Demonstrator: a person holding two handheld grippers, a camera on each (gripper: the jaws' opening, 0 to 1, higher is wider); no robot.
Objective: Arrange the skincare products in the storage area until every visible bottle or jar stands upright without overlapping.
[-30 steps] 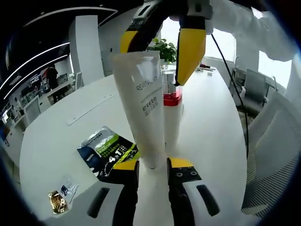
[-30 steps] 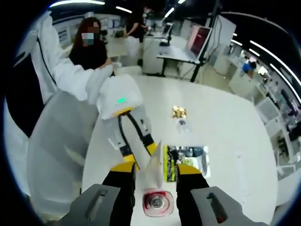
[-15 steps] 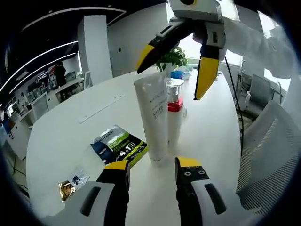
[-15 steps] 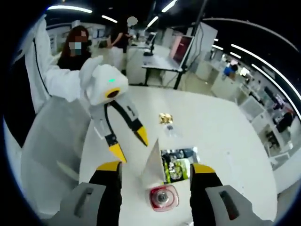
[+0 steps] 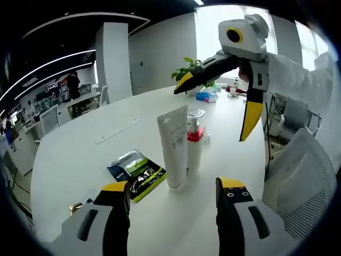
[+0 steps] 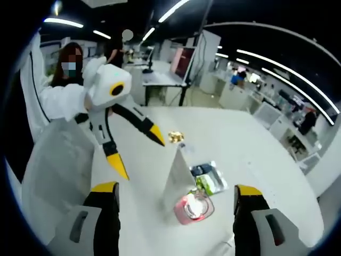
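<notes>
with both sets of fingers spread wide and grasping nothing, the left gripper [image 5: 173, 194] and the right gripper [image 6: 176, 200] sit clear of the white tube [image 5: 174, 146] and the red-collared bottle [image 5: 194, 140], which stand upright and close together, possibly touching, near the middle of the white bench [image 5: 74, 160]. judged from this, the upright arrangement looks essentially done; a green sachet [image 5: 136, 172] lies flat beside the tube and a small gold packet [image 6: 174, 137] sits farther toward the bench edge.
</notes>
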